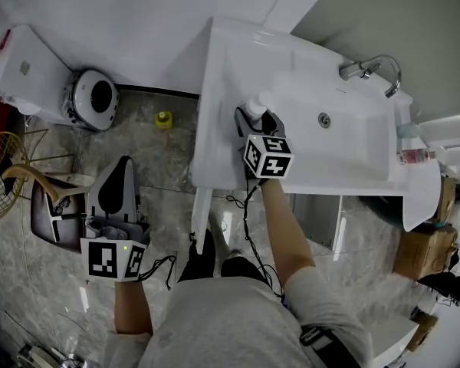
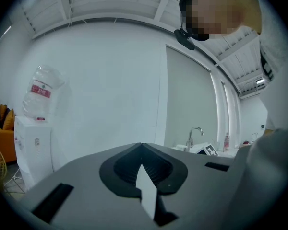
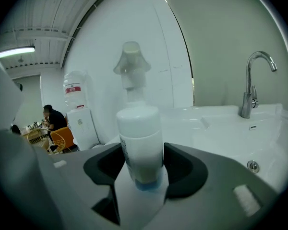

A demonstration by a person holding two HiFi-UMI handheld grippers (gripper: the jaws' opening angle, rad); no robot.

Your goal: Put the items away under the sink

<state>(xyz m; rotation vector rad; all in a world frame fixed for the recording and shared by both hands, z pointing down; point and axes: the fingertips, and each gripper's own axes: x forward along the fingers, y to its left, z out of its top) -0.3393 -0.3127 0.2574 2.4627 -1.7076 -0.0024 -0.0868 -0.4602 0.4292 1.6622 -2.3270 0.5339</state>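
The step in hand is picking up the pump bottle (image 3: 140,143), which stands upright on the flat left part of the sink (image 1: 215,90), well left of the tap (image 1: 372,67). The right gripper (image 1: 254,121) has its 2 jaws spread wide with the bottle's lower body standing between them; as far as the right gripper view shows, the pads sit just beside its sides and are not yet squeezing.

To do it well, I would close on the straight lower body, not the narrow pump neck, and keep the bottle centred so both pads land together. The smooth plastic looks slippery and the tall shape top-heavy, so a firm, level squeeze before lifting should stop it tipping. Then lift straight up to clear the sink edge before lowering toward the cupboard below.

The left gripper (image 1: 121,176) hangs low over the floor at the left, clenched on nothing, free to deal with a cupboard door.
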